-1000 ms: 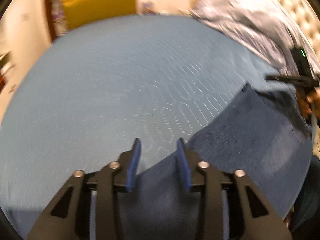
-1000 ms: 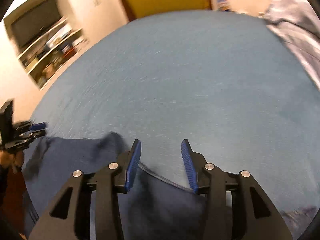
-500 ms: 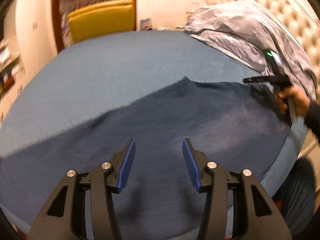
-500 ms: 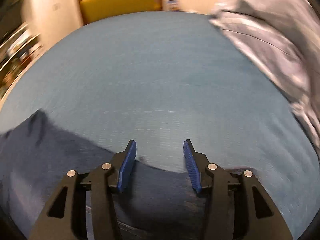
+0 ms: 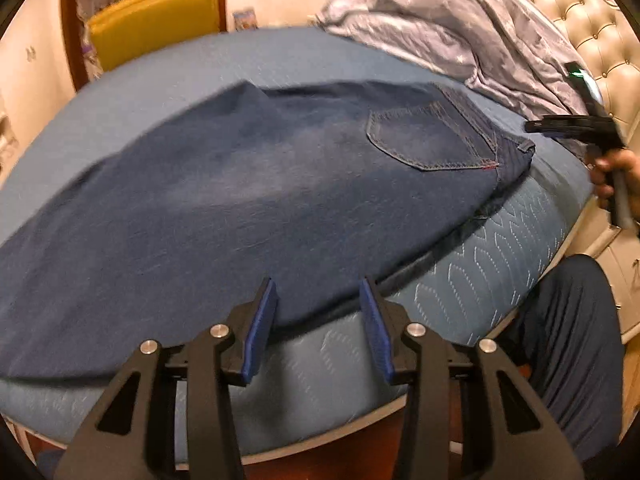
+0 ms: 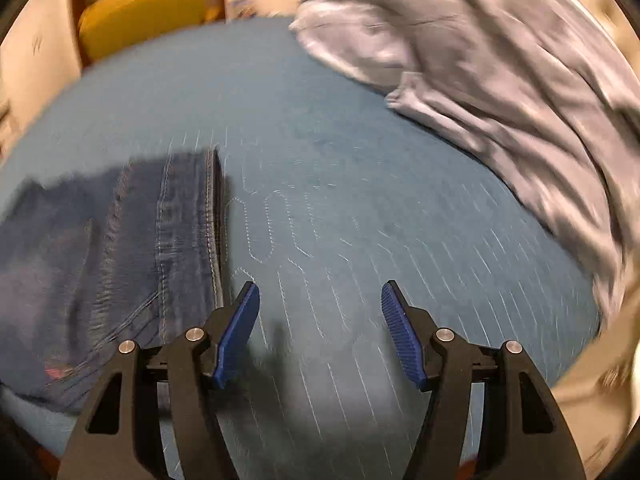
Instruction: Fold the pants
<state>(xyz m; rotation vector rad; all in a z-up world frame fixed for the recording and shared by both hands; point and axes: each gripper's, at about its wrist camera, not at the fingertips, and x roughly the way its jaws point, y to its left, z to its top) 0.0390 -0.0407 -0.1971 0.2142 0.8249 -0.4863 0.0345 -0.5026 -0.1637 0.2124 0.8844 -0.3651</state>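
Observation:
Dark blue jeans (image 5: 280, 184) lie spread flat across the bed, back pocket (image 5: 428, 140) up and waistband to the right. My left gripper (image 5: 318, 308) hovers at the jeans' near edge over the bed's front side; its jaws are closing a little and grip nothing. In the right wrist view the jeans' waistband (image 6: 188, 240) lies left of my right gripper (image 6: 320, 320). That gripper's jaws are opening, with only bed cover below them. The right gripper (image 5: 576, 128) also shows at the far right of the left wrist view, held by a hand (image 5: 616, 168).
A quilted blue cover (image 6: 360, 160) tops the bed. A crumpled grey duvet (image 5: 460, 28) is piled at the back right against a tufted cream headboard (image 5: 580, 12). A yellow chair (image 5: 156, 16) stands beyond the bed. The person's dark-trousered leg (image 5: 568, 340) is beside the bed's near edge.
The jeans went from partly lifted to lying flat across the bed. Both grippers drew back to the near side. The right one swung right, off the waistband, and its jaws widened.

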